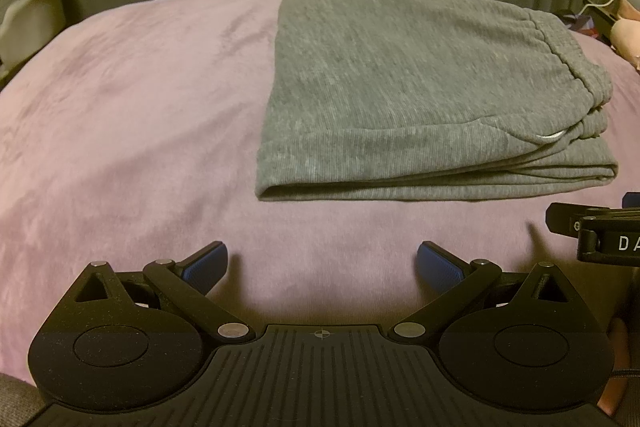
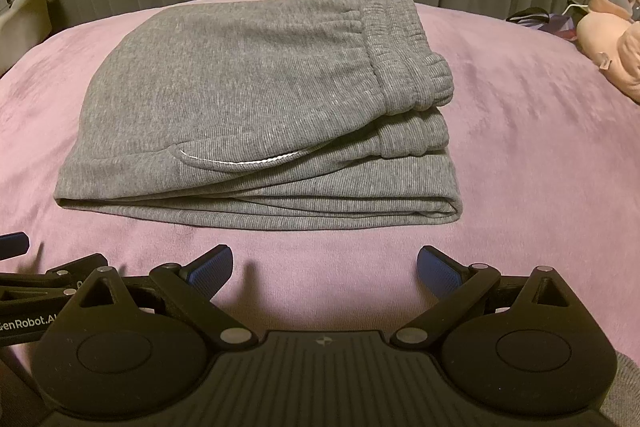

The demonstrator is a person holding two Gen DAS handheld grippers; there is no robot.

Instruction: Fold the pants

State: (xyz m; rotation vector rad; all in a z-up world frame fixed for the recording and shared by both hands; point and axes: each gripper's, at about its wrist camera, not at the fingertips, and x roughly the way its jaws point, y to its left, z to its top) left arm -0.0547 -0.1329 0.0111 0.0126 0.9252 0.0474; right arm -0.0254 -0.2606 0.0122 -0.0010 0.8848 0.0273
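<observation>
Because the grey sweatpants [image 2: 256,107] already lie folded in a compact stack mid-bed on the pink blanket [image 2: 520,167], waistband toward its right edge, I hold my left gripper [image 1: 322,263] and right gripper [image 2: 325,263] released, empty, near the bed's front edge. Legible lettering: "GenRobot.AI", partly cut off.

pants [image 2: 256,99] | grey, folded flat stack | waistband right | on pink bedcover [image 2: 520,155]
</observation>
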